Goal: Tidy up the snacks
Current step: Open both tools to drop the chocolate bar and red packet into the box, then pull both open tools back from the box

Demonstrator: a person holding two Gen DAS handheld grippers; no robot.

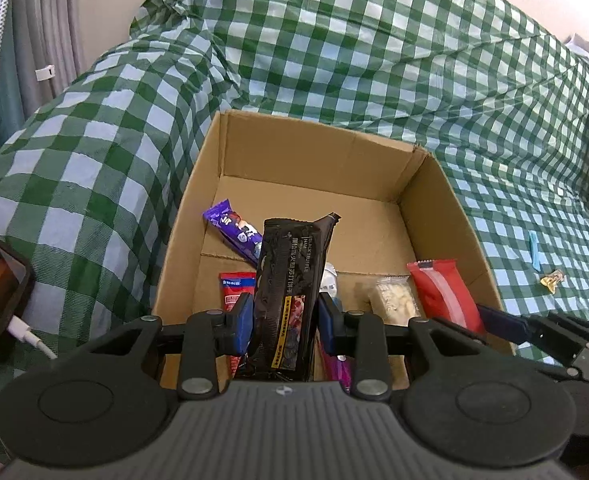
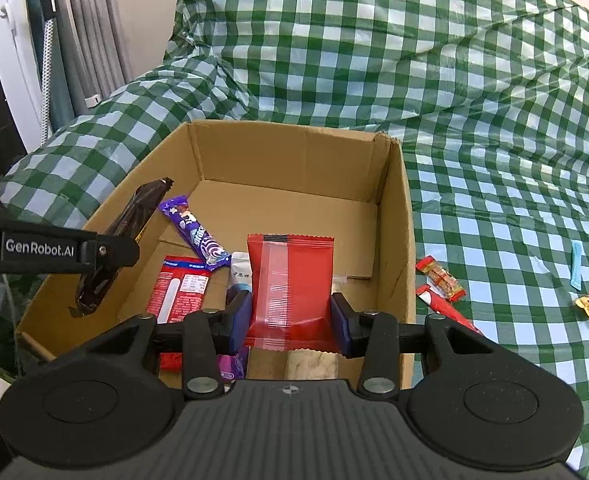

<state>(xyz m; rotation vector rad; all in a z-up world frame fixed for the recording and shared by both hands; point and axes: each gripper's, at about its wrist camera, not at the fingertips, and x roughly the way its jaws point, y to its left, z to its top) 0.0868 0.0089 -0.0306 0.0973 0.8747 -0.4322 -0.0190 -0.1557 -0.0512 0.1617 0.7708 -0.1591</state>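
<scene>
A: Over the cardboard box (image 1: 446, 204), both claws carry a packet. The left claw (image 1: 285, 322) is clenched on the black cracker packet (image 1: 290, 280), which stands upright between the blue pads; the right claw (image 2: 290, 322) is clenched on the red packet (image 2: 290, 280) by its lower sides.

B: How will they handle?

A: Light, I'd judge, and both wrapped in glossy film, so slippery. The black one looks long and fairly stiff; held near its lower half, it could tip. The red one is flat and soft, and its contents may crush if squeezed harder.

B: What does each view add?

A: From the left wrist, a pale nut packet (image 1: 392, 300) shows at about 3 o'clock of the black packet, with a purple bar (image 1: 234, 232) at 11 o'clock. Only the right wrist shows the black packet side-on, hanging over the box's left wall, plus loose sweets (image 2: 440, 276) on the checked cloth (image 2: 494, 80) at 3 o'clock of the box.
</scene>
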